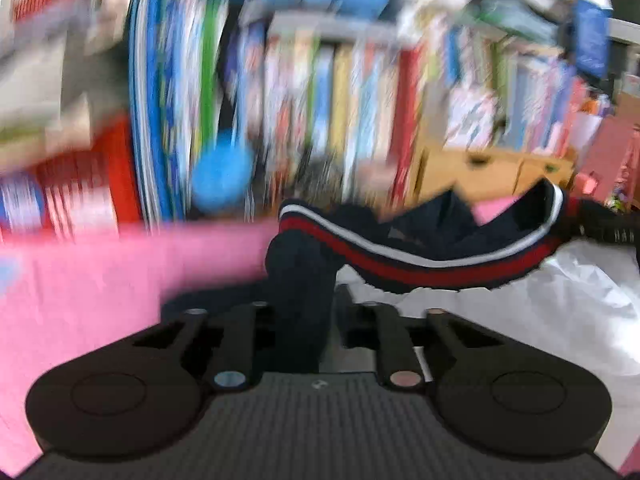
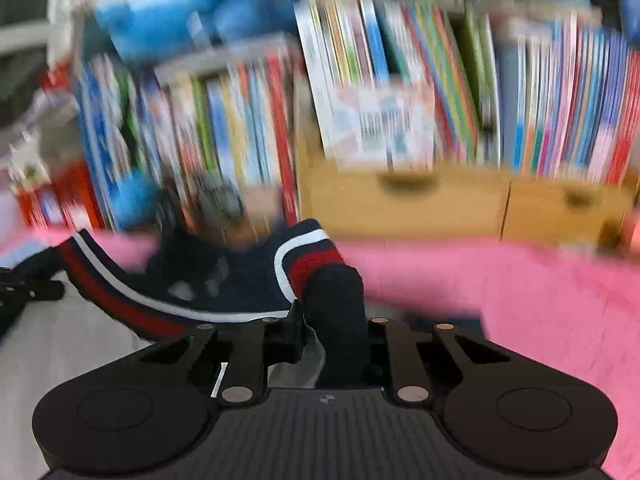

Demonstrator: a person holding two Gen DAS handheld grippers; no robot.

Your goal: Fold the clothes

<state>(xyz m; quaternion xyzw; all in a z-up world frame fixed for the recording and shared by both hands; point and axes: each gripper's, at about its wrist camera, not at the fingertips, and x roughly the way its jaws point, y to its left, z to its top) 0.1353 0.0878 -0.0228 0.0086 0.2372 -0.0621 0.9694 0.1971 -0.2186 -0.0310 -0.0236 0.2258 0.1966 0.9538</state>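
Background: a bookshelf [image 2: 400,92] packed with colourful upright books fills the far side in both wrist views, heavily blurred; blue soft shapes [image 2: 160,28] sit along its top and wooden drawers [image 2: 460,204] stand below the books.
Surface: a pink cover [image 1: 100,292] spreads under the work area, with a crumpled white sheet [image 1: 540,300] lying on it between the two grippers.
Garment: a navy garment [image 1: 432,236] with a band striped red and white is stretched between the two grippers, lifted off the white sheet; the band sags in a curve across the middle.
Left gripper: the left gripper [image 1: 300,292] has its jaws pressed together on a bunched navy corner of the garment, at the striped band's left end in its own view.
Right gripper: the right gripper [image 2: 336,312] is likewise clamped on a bunched navy fold, just beside the band's other end.
Far ends: each wrist view shows the other gripper as a dark shape at the edge of the picture, too blurred for detail.
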